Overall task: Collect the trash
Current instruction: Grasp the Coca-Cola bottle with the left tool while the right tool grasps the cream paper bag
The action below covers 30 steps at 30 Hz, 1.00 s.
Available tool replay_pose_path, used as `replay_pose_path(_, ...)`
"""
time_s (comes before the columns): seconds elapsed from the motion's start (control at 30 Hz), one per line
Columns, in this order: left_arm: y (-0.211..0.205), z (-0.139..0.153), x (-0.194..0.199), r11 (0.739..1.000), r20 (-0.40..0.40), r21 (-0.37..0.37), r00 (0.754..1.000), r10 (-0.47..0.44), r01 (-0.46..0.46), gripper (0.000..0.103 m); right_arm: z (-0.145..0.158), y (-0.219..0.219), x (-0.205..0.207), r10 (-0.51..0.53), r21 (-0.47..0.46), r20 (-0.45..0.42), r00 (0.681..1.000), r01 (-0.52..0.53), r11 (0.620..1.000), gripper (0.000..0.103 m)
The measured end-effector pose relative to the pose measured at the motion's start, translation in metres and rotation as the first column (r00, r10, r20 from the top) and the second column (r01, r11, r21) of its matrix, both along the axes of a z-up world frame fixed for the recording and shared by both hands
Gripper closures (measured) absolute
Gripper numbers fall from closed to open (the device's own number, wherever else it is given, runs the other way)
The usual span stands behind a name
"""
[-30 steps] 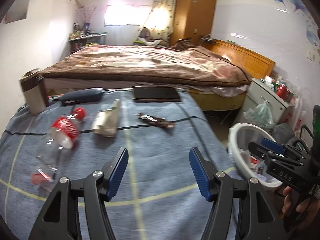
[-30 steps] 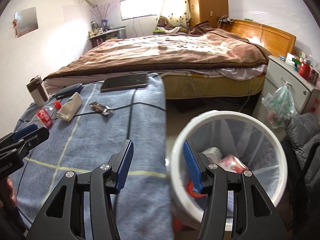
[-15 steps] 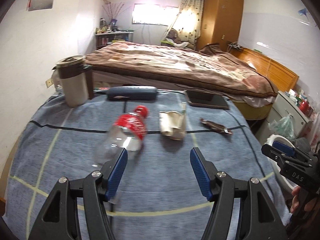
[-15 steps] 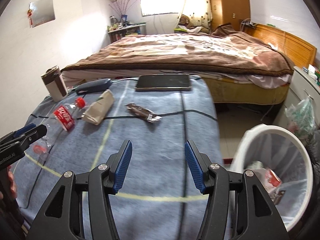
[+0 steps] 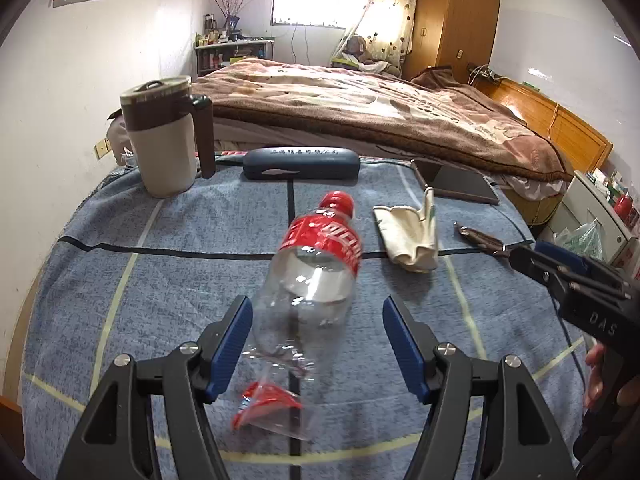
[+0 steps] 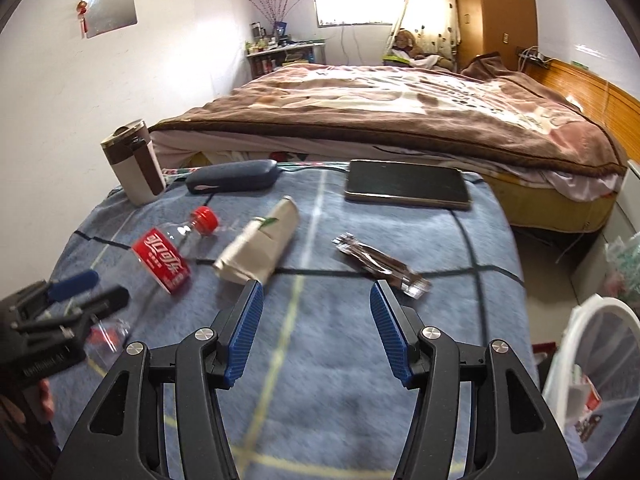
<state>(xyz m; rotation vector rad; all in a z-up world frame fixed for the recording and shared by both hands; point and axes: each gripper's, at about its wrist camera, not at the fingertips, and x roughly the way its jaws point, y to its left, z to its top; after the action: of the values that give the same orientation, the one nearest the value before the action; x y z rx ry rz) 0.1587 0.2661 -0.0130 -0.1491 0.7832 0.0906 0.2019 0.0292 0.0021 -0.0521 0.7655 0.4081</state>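
An empty clear plastic bottle [image 5: 312, 280] with a red label and cap lies on the blue cloth table. Its base end lies between the fingers of my open left gripper [image 5: 316, 344], untouched. The bottle also shows in the right wrist view [image 6: 166, 260]. A crushed beige paper cup [image 5: 412, 236] [image 6: 260, 246] and a brown wrapper [image 5: 480, 238] [image 6: 380, 266] lie beyond. My right gripper [image 6: 316, 328] is open and empty above the cloth, near the cup and wrapper. The white trash bin [image 6: 592, 364] stands at the right, off the table.
A beige and brown mug [image 5: 164, 136], a dark glasses case [image 5: 300, 164] and a dark tablet [image 6: 406, 184] sit along the table's far edge. A bed [image 6: 400, 112] lies beyond. A nightstand [image 5: 600, 208] stands at the right.
Both grippers have swung left from the bin toward the table. My left gripper has closed in on the bottle, which now lies between its fingers. Both stay open.
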Motion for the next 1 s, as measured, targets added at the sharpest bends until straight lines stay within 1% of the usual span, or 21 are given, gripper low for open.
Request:
replay_pose_path(0.1, 0.006, -0.004, 0.002, 1.000, 0.001, -0.028, 1.000, -0.004, 0.004, 0.033, -0.002, 0.008, 0.005, 0.010, 0.010, -0.007, 1.000, -0.010, 1.000, 0.045)
replay_pose_path(0.4, 0.009, -0.008, 0.012, 0.998, -0.001, -0.051, 1.000, -0.026, 0.026, 0.033, -0.008, 0.026, 0.028, 0.001, 0.039, -0.044, 0.999, 0.000, 0.999, 0.044)
replay_pose_path(0.47, 0.010, -0.008, 0.013, 0.998, 0.003, -0.060, 0.999, -0.033, 0.034, 0.033, -0.010, 0.029, 0.032, 0.002, 0.046, -0.056, 0.998, 0.001, 0.999, 0.042)
replay_pose_path(0.6, 0.013, -0.006, 0.012, 0.996, 0.011, -0.070, 0.999, -0.045, 0.045, 0.033, -0.015, 0.038, 0.041, 0.017, 0.055, -0.087, 0.996, -0.013, 0.998, 0.041)
replay_pose_path(0.67, 0.015, -0.003, 0.011, 0.997, 0.019, -0.070, 0.999, -0.036, 0.037, 0.033, -0.016, 0.042, 0.043, 0.018, 0.052, -0.091, 0.996, -0.014, 0.999, 0.041)
replay_pose_path(0.77, 0.017, -0.002, 0.013, 0.997, 0.021, -0.066, 0.999, -0.046, 0.047, 0.031, -0.021, 0.048, 0.051, 0.020, 0.048, -0.120, 0.993, -0.015, 0.999, 0.041)
replay_pose_path(0.9, 0.024, -0.007, 0.021, 0.995, -0.001, -0.089, 0.999, -0.044, 0.043, 0.031, -0.029, 0.053, 0.061, -0.007, 0.002, -0.147, 0.989, 0.008, 1.000, 0.041)
replay_pose_path(1.0, 0.025, -0.007, 0.024, 0.996, -0.002, -0.085, 0.999, -0.035, 0.034, 0.030, -0.035, 0.053, 0.067, -0.008, -0.019, -0.176, 0.984, 0.005, 1.000, 0.041)
